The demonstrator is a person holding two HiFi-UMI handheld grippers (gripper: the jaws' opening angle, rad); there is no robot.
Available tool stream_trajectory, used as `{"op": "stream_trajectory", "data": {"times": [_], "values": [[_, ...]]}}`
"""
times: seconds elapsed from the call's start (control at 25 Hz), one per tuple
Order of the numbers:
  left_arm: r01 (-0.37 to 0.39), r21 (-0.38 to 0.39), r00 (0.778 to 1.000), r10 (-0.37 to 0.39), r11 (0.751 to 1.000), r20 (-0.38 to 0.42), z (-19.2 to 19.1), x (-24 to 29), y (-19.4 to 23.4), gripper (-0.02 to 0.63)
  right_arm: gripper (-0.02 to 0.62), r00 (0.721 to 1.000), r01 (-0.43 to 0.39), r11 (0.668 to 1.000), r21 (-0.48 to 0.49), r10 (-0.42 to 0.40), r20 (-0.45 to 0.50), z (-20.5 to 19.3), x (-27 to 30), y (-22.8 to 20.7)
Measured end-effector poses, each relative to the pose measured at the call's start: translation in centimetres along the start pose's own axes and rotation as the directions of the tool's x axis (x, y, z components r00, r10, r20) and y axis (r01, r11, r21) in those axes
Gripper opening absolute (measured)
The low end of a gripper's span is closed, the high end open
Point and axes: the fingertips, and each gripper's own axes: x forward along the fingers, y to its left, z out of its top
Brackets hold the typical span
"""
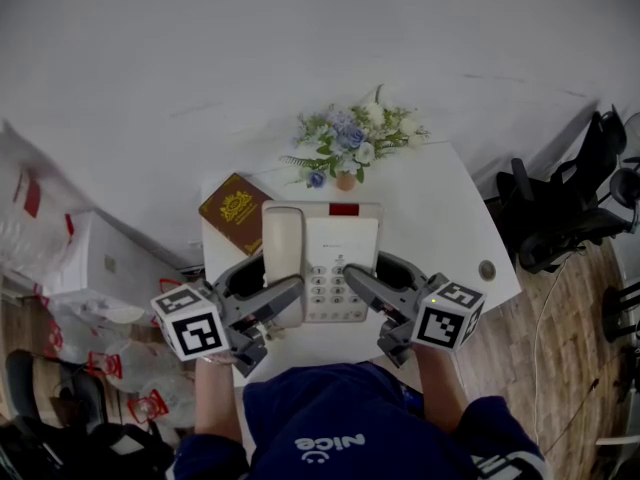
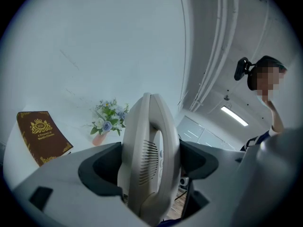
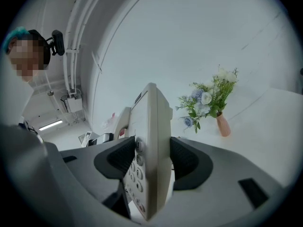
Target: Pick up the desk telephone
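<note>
The desk telephone [image 1: 345, 238] is squeezed tight by the left gripper [image 1: 290, 290] and the right gripper [image 1: 354, 278], maybe lifted just above the white table's [image 1: 450, 218] near edge.

Office-type room. White desk [image 1: 455, 203] stands against plain white wall [image 1: 250, 58]. Desk telephone [image 1: 335, 253] with handset and keypad suits workplace. Black office chairs [image 1: 570, 203] parked at right on wood-look floor [image 1: 560, 368]. Long ceiling light [image 2: 234, 116] and white conduits [image 2: 220, 41] run up wall: commercial fit-out, not domestic. Sparse decor: vase of flowers [image 1: 350, 143], brown gilt-stamped book [image 1: 236, 211]. White cartons and plastic bags [image 1: 90, 258] piled at left, storage-corner look.
</note>
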Motion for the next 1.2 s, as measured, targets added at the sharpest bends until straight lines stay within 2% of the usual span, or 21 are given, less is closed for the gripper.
{"op": "stream_trajectory", "data": {"times": [0.6,1.2], "values": [[-0.004,0.082,0.994,-0.006,0.997,0.113,3.3,-1.3,-2.2,0.382,0.25,0.995,-0.06,0.992,-0.107,0.069,0.075,3.5,0.6,2.9],[0.003,0.118,0.989,-0.021,0.993,0.146,4.0,-1.7,-3.5,0.382,0.25,0.989,-0.072,0.983,-0.17,0.092,0.112,4.6,0.1,4.1]]}}
